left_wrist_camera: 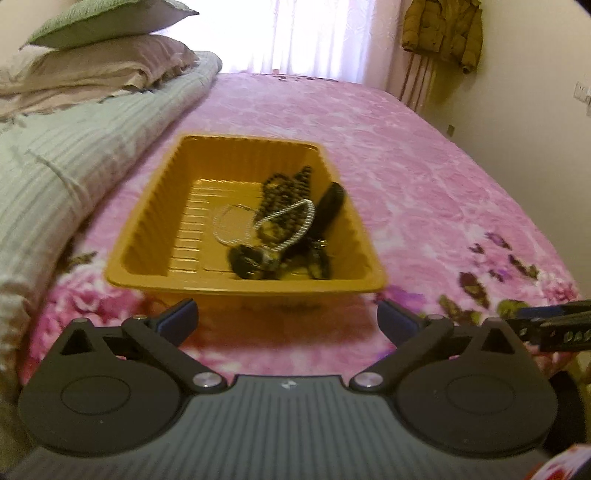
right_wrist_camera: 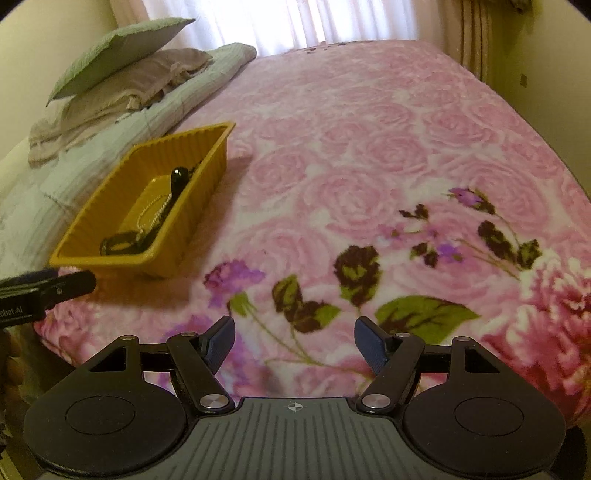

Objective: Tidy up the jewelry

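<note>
A yellow plastic tray sits on the pink floral bedspread. It holds a dark bead necklace, a silver chain, a thin clear ring-shaped piece and a black oblong piece. My left gripper is open and empty, just short of the tray's near rim. My right gripper is open and empty over the bare bedspread, to the right of the tray. The left gripper's finger shows at the right wrist view's left edge.
A folded grey-green quilt with stacked pillows lies left of the tray. The pink bedspread stretches to the right and back. A curtained window is behind; a brown jacket hangs on the right wall.
</note>
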Available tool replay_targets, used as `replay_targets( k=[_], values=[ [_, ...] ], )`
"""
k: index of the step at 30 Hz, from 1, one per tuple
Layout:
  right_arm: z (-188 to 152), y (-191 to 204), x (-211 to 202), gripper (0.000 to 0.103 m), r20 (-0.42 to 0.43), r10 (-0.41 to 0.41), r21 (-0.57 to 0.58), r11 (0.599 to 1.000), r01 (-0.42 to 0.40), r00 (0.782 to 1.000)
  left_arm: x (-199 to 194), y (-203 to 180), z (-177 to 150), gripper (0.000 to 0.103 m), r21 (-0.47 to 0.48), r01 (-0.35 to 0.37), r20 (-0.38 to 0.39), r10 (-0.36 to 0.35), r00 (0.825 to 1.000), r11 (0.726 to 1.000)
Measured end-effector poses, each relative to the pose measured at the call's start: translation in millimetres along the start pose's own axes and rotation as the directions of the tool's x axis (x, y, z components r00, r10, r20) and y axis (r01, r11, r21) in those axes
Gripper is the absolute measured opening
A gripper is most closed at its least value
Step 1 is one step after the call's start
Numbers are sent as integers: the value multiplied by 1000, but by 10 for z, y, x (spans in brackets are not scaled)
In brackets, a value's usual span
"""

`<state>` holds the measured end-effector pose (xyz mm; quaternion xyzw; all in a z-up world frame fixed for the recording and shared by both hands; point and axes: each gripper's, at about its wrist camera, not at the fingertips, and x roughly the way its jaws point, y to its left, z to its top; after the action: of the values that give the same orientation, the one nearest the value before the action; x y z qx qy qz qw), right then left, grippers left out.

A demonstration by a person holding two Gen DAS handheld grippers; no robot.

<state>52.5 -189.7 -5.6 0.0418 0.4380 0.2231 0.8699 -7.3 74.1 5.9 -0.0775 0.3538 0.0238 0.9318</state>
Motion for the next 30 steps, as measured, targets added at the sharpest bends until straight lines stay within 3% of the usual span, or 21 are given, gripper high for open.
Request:
replay_targets(
  k=[15, 30],
  values=[
    [9, -90, -86, 71, 11, -16, -17, 1000, 16, 1000, 107, -429, -91, 102, 10, -45, -121, 46, 992, 999],
    [10, -52, -111, 71, 24, -16, -29, 999, 16, 1000, 135, -616, -90, 102, 26, -65, -125, 68, 990, 998]
  ],
)
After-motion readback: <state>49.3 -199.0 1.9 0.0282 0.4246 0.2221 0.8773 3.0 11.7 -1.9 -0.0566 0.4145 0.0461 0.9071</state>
